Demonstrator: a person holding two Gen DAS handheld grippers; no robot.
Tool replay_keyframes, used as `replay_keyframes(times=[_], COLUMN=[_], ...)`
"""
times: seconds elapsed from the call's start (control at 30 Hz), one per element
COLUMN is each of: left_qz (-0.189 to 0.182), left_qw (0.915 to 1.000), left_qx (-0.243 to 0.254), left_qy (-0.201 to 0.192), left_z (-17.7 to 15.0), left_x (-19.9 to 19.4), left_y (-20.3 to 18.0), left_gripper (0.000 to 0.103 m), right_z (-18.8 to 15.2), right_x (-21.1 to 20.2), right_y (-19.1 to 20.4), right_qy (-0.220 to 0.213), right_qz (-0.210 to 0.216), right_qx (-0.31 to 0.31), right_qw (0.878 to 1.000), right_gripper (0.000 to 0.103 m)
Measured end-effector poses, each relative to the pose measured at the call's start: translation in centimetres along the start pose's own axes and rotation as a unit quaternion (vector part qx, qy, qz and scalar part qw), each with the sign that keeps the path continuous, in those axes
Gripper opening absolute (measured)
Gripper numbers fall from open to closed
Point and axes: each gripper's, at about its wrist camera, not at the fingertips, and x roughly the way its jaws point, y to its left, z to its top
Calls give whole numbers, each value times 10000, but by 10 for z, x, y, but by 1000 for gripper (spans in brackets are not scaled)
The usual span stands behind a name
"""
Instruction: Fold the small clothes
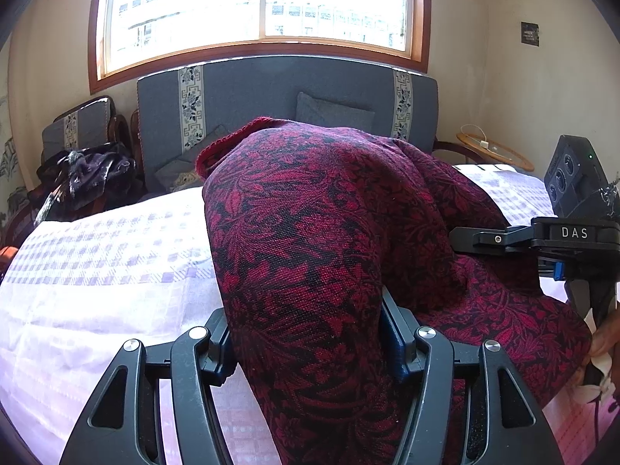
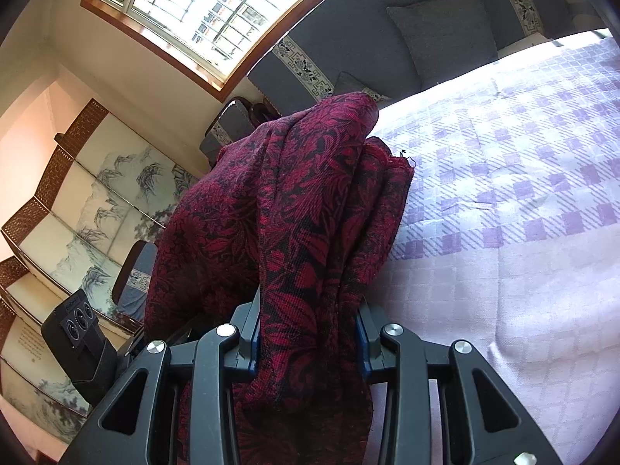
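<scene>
1. A dark red garment (image 1: pixel 310 232) with a black floral weave is lifted above the bed (image 1: pixel 97 271), bunched into thick folds and draped over both tools.
2. The left gripper (image 1: pixel 306 333) is clamped on a broad fold of the garment; the cloth fills the gap between its jaws and hangs down over them toward the camera.
3. The right gripper (image 2: pixel 306 333) is closed on a narrower gathered bundle of the same garment, with several layers pressed together between its jaws.
4. From the left wrist view, the right tool (image 1: pixel 573 232) sits off to the right, its black body marked "DAS", with part of a hand (image 1: pixel 604 341) below it.
5. From the right wrist view, the left tool (image 2: pixel 81 333) shows at the lower left, beyond the hanging cloth.
6. The bed wears a pale cover with a lilac checked pattern, and the cover lies flat beside the garment.
7. A grey headboard (image 1: pixel 286 89) with patterned strips stands behind, with a grey cushion (image 1: pixel 333 114) leaning on it, under a wood-framed window (image 1: pixel 259 7).
8. A folding screen (image 2: pixel 77 209) painted with landscapes stands at the side of the room.
</scene>
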Motion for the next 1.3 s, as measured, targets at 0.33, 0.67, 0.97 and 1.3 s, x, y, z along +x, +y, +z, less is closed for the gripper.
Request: replay_keyframes(times=[0.33, 0.67, 0.97, 1.3], left_qz=[240, 970, 1254, 1478], left_qw=[9997, 9939, 9869, 9786], left_qx=[-67, -236, -429, -75], left_qy=[-51, -458, -916, -1431], left_z=[0, -8, -25, -68], left_x=[-1, -25, -110, -231], left_y=[4, 9, -9, -75], left_gripper=[75, 94, 97, 103], right_z=[-5, -12, -81, -186], right_x=[4, 2, -78, -162], right_y=[7, 30, 108, 182], right_qy=[-46, -307, -993, -1425], right_qz=[-259, -1058, -1304, -1295], right_qx=[-88, -259, -1068, -1492], right_qw=[9996, 9936, 9807, 9699], right_gripper=[37, 76, 79, 94])
